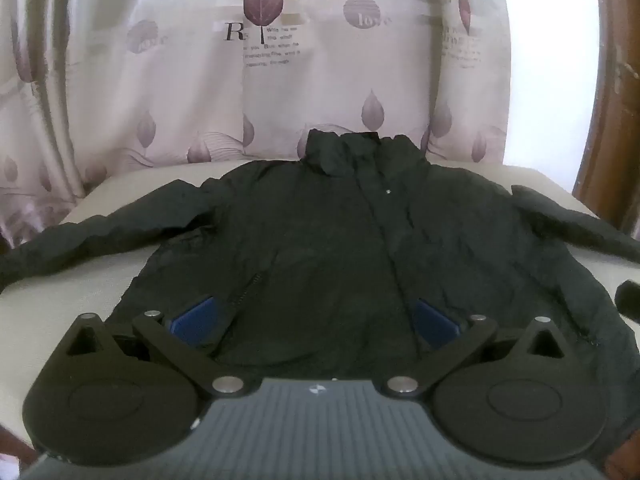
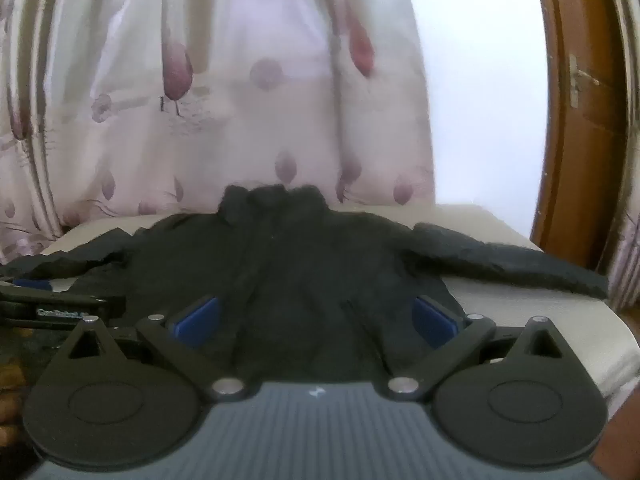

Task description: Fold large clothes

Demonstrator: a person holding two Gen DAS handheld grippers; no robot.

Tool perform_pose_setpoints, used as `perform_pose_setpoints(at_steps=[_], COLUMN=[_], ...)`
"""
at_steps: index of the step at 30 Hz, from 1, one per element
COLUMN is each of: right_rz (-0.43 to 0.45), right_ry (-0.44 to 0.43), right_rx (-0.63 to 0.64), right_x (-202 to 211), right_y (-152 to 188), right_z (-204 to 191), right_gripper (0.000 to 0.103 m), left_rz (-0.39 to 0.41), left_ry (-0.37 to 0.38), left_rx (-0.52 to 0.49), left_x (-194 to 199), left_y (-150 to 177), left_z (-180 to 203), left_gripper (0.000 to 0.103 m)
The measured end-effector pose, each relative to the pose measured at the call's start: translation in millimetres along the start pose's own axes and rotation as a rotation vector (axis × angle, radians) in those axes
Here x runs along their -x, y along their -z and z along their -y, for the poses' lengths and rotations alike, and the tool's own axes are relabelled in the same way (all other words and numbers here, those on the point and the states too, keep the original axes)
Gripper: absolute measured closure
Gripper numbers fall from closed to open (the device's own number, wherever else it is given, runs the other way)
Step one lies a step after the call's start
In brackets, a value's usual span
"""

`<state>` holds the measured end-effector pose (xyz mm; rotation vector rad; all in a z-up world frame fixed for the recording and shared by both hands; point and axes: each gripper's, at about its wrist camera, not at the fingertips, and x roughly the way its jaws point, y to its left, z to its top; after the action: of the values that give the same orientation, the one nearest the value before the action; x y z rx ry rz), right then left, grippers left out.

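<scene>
A black jacket (image 1: 344,240) lies flat, front side up, on a cream table (image 1: 60,312), collar at the far end and both sleeves spread out sideways. My left gripper (image 1: 316,320) hovers over the jacket's near hem, its blue pads (image 1: 196,318) wide apart and nothing between them. In the right wrist view the same jacket (image 2: 296,276) fills the middle. My right gripper (image 2: 316,320) is open above the hem, blue pads (image 2: 434,318) spread with only cloth below. The left gripper (image 2: 60,304) shows at the left edge of that view.
A pale curtain (image 1: 248,80) with purple leaf prints hangs right behind the table. A brown wooden door (image 2: 580,120) stands at the right. The jacket's right sleeve (image 2: 520,264) reaches near the table's right edge, the left sleeve (image 1: 80,236) to the left edge.
</scene>
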<state>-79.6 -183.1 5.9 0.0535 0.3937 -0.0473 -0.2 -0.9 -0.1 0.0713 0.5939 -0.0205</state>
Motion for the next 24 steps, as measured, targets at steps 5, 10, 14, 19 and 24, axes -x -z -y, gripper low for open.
perform_pose_setpoints(at_steps=[5,10,14,19,24], right_rz=[-0.066,-0.117,-0.135,-0.137,-0.148], right_ry=[0.001,0.065,0.104,0.122,0.132], right_rx=[-0.069,-0.034,-0.039,-0.037,-0.033], right_x=[-6.3,-22.6,-27.3,-32.1,-36.5], right_y=[3.2,2.8,-3.4,-4.7,-2.5], right_z=[12.3,6.9,7.9,8.7,11.7], right_gripper=[0.000,0.000,0.000,0.000,0.000], left_rz=[0.025,-0.014,0.015,0.010,-0.026], left_ry=[0.026,0.025,0.001,0.001,0.021], left_rx=[0.070,0.071,0.025,0.029,0.052], left_x=[2.3,-3.0,0.0,0.5,-6.5], left_y=[9.8,6.8,9.2,12.4,10.9], left_z=[-6.5,-9.0,-3.2,-2.1,-7.4], left_gripper=[0.000,0.000,0.000,0.000,0.000])
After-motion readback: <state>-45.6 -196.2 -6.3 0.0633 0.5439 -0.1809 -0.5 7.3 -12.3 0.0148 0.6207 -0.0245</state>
